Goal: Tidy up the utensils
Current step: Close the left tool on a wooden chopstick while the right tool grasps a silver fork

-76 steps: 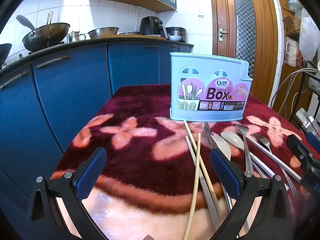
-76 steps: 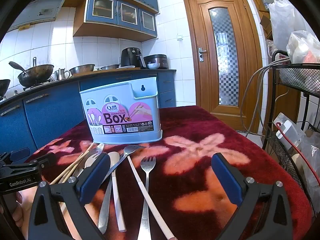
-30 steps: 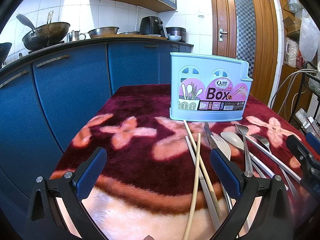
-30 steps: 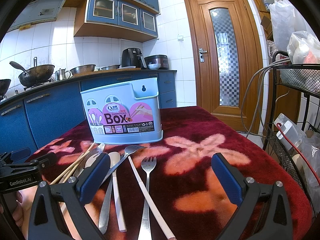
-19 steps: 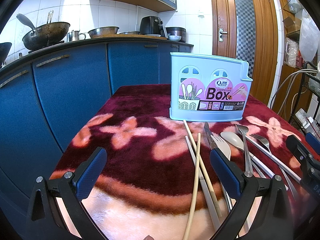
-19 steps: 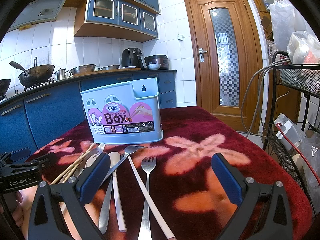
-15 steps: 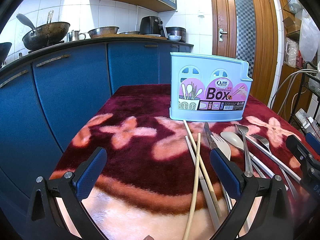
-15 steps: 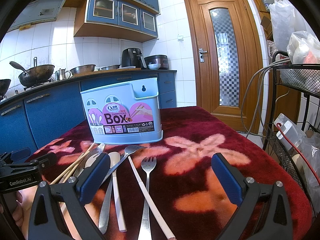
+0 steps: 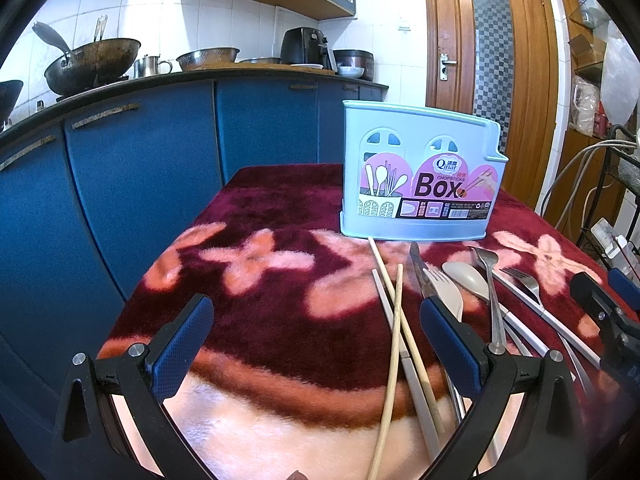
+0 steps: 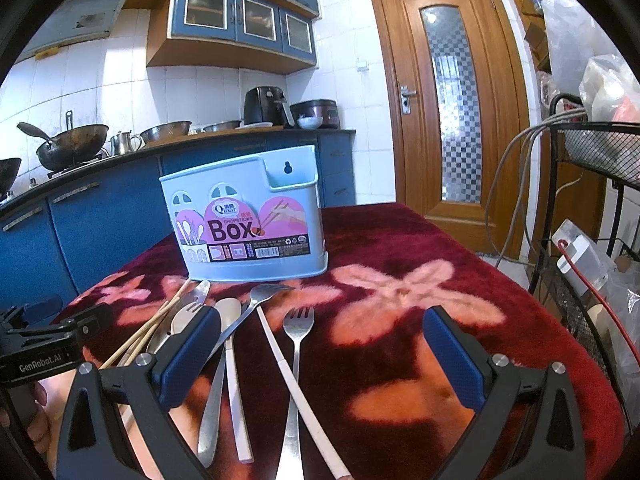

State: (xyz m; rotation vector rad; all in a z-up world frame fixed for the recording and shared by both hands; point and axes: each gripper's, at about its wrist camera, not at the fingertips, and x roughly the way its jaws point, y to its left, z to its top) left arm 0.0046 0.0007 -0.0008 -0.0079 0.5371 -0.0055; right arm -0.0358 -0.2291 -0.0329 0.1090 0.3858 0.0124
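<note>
Both fingers spread wide | left gripper (image 9: 316, 344) holds nothing | right gripper (image 10: 320, 350) holds nothing

Both views are brightly and evenly lit. Daylight is admitted through the patterned glass of the door (image 10: 450, 104), and a sunlit patch is thrown on the wall tiles (image 10: 116, 60) at the upper left of the right view. Soft shadows are cast beside the cutlery (image 10: 296, 344). Strong fisheye bending is seen at the edges, where cabinets (image 9: 132, 176) are curved, and black vignetting fills the corners. The centre is rendered sharp; the margins are slightly smeared.
</note>
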